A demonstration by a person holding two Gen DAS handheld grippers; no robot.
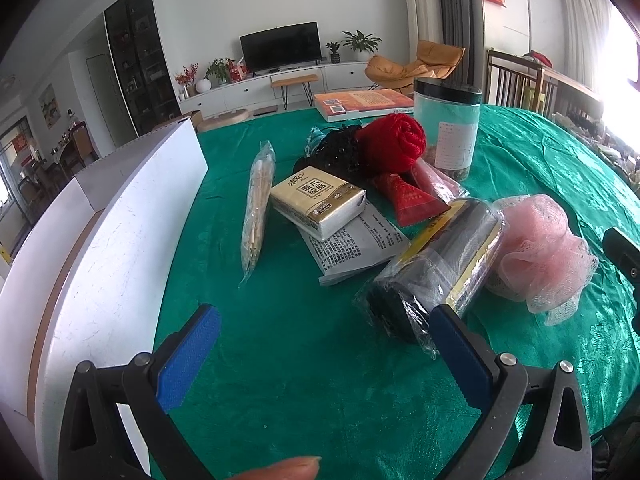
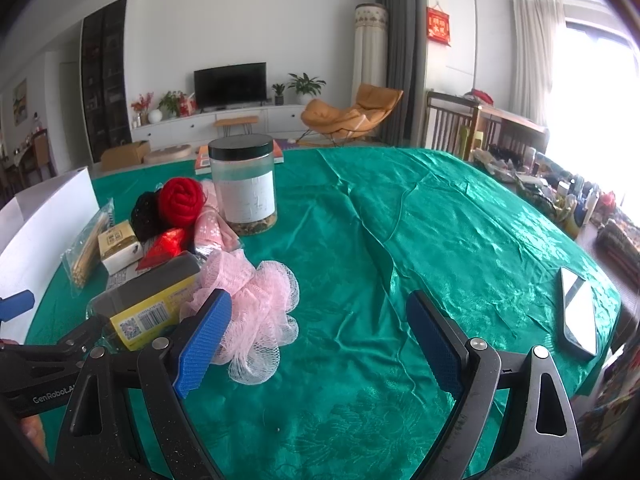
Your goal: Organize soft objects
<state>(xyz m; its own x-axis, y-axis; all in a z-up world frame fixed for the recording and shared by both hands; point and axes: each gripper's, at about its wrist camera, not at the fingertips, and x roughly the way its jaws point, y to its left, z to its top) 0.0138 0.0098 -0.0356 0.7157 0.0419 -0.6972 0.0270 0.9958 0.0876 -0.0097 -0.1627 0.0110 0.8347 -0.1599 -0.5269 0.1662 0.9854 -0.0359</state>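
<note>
A heap of items lies on the green tablecloth (image 1: pixel 304 340). A pink mesh bath sponge (image 1: pixel 540 244) (image 2: pixel 256 300) sits at the heap's near right. Behind are a red yarn roll (image 1: pixel 394 142) (image 2: pixel 180 200), a black beaded soft item (image 1: pixel 340 152) (image 2: pixel 145 212) and a tissue pack (image 1: pixel 318 202) (image 2: pixel 118 246). A plastic-wrapped grey roll (image 1: pixel 440 268) (image 2: pixel 148 300) lies near. My left gripper (image 1: pixel 324 354) is open, empty, just short of the wrapped roll. My right gripper (image 2: pixel 320 336) is open, its left finger (image 2: pixel 204 340) beside the pink sponge.
A white box (image 1: pixel 120 240) stands at the left. A clear jar with a black lid (image 1: pixel 446 132) (image 2: pixel 244 188), a bag of sticks (image 1: pixel 258 204), a red packet (image 1: pixel 412 200), a printed leaflet (image 1: pixel 356 244) and a book (image 1: pixel 360 104) are in the heap or behind it. A phone (image 2: pixel 578 312) lies at the right edge.
</note>
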